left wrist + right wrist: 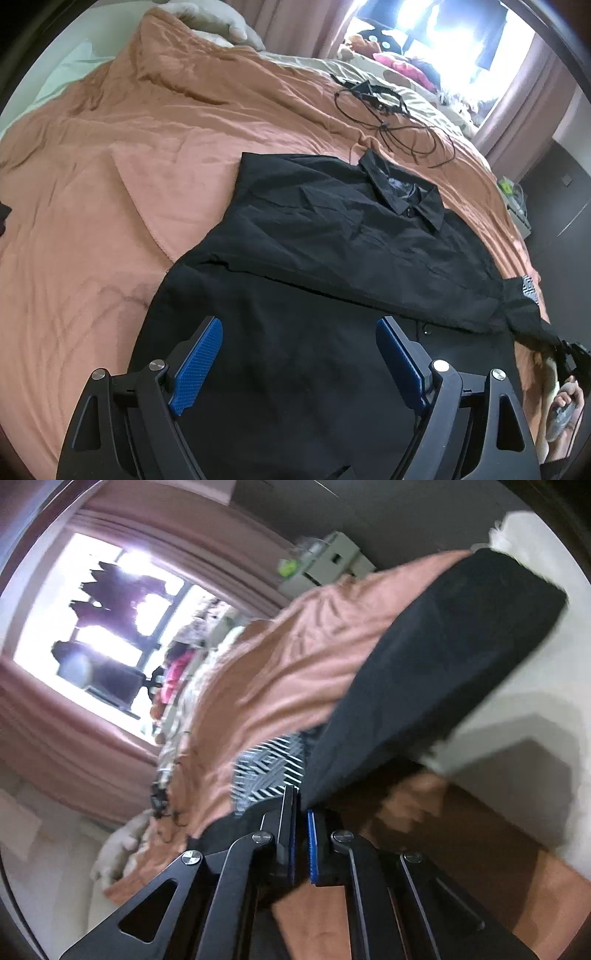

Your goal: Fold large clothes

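Observation:
A black collared shirt (332, 251) lies spread on the orange bedspread (129, 192), collar toward the far right. My left gripper (299, 343) hangs open just above the shirt's lower part, its blue pads (199, 362) wide apart and holding nothing. The shirt's right sleeve, with a black-and-white patterned patch (530, 288), is drawn out to the right edge, where my right gripper (570, 354) and a hand (565, 402) show. In the right wrist view, blurred, my right gripper (301, 797) is shut on the black sleeve (424, 672), beside the patch (273, 764).
A tangle of black cords (388, 114) lies on the bed beyond the collar. Pillows (221, 26) sit at the far end and piled clothes (402, 62) lie under the bright window (92, 627). A white drawer unit (332, 561) stands past the bed's right side.

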Demonstrator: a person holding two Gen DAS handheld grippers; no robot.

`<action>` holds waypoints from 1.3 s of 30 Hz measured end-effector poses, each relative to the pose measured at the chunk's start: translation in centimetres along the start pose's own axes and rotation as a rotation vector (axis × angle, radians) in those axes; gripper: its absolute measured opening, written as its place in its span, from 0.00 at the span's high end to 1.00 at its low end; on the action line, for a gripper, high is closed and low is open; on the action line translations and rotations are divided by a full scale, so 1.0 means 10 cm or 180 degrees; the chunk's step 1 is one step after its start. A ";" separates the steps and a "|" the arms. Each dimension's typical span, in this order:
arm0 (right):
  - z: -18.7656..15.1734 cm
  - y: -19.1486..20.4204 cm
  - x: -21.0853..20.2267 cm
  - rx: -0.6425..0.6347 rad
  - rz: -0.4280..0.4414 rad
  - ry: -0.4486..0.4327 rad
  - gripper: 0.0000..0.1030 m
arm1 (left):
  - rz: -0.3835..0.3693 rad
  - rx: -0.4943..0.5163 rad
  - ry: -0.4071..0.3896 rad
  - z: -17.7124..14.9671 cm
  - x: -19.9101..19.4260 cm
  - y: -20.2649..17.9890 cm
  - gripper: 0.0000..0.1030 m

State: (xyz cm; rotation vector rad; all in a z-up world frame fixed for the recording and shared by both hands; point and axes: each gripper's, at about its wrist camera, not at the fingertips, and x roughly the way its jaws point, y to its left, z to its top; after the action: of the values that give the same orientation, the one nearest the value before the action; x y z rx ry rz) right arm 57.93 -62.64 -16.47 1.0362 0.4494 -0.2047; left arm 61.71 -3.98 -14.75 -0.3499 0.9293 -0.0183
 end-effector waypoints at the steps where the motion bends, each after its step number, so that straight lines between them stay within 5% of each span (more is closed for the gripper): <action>1: -0.02 0.10 -0.05 -0.0026 0.0095 -0.0014 0.94 | -0.0003 -0.0010 -0.0009 0.01 -0.02 0.01 0.17; 9: -0.37 1.04 -0.21 -0.0514 0.0703 0.0060 0.94 | -0.0086 -0.0138 -0.0088 0.05 -0.20 0.14 0.17; 16: -1.06 1.70 0.10 -0.0903 0.0991 0.0467 0.94 | -0.0188 -0.0266 -0.0140 0.10 -0.32 0.27 0.17; 22: -1.64 2.03 0.50 -0.1273 0.0867 0.0810 0.94 | -0.0262 -0.0384 -0.0146 0.14 -0.36 0.39 0.17; 31: -2.38 1.91 1.21 -0.1707 0.0277 0.1530 0.94 | -0.0337 -0.0491 -0.0120 0.18 -0.35 0.53 0.17; 33: -2.44 1.84 1.30 -0.1631 0.0125 0.1727 0.86 | -0.0350 -0.0500 -0.0120 0.19 -0.35 0.54 0.17; 35: -2.41 1.77 1.29 -0.1419 0.0138 0.1824 0.54 | -0.0400 -0.0518 -0.0129 0.20 -0.36 0.53 0.17; 39: -2.26 1.71 0.96 -0.1387 0.0121 0.1563 0.29 | -0.0494 -0.0461 -0.0148 0.18 -0.39 0.46 0.17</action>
State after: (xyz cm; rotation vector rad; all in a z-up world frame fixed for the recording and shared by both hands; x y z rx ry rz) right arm 66.90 -34.13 -17.16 0.6559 0.8745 0.1846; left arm 60.17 1.55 -12.10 -0.5542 0.8578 -0.0851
